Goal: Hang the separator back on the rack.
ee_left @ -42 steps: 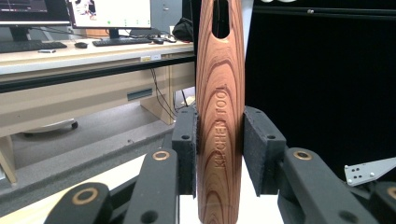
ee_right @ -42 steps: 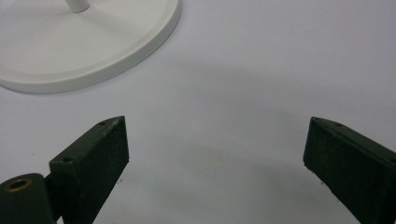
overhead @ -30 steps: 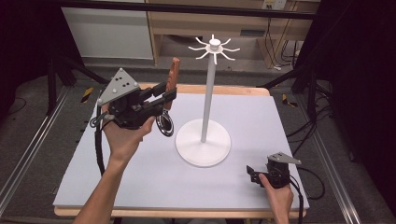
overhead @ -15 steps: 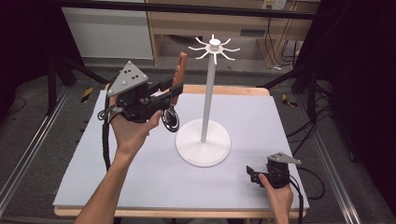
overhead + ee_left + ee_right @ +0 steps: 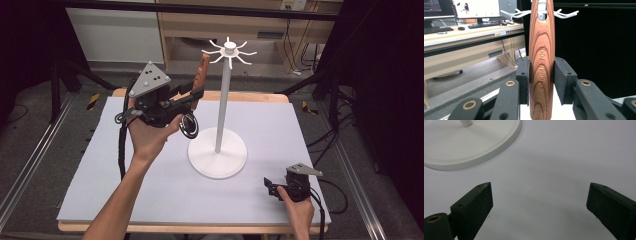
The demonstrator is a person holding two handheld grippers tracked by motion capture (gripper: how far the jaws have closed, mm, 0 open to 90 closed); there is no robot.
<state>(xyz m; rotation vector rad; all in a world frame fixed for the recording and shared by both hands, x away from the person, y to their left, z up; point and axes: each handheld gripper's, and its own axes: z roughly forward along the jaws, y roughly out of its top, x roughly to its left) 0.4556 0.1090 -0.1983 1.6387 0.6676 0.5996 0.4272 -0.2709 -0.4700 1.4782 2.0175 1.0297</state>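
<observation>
Pale lavender-grey matting covers the desk [image 5: 100, 185], which stands on a grey floor with dark stands and a wooden bench behind it.

At the left, the left gripper [image 5: 192, 100] is raised above the desk's far left part in the person's left hand [image 5: 150, 135]. Its fingers [image 5: 524, 80] are clamped on the wooden handle [image 5: 541, 62] of a kitchen tool, gripping it on both sides. The handle stands upright between the pads, its stamped lettering "KITCHEN TOOL" running lengthwise, and a hanging slot shows at its top end. Below the fingers, a round metal head [image 5: 189, 126] of the tool hangs just beside the palm.

Just past the fingers, to their right, rises the white hanging stand [image 5: 223, 100], its pole upright on a round base [image 5: 217, 160]. The handle's top end is near the stand's spoked hooks [image 5: 229, 50], at about their height; whether they touch cannot be told.

At the right, the right gripper [image 5: 272, 187] lies low at the desk's near right corner, held in the right hand [image 5: 297, 210]. Its fingers [image 5: 472, 210] are spread wide with bare mat between them, and the stand's base lies ahead of them, to their left.
</observation>
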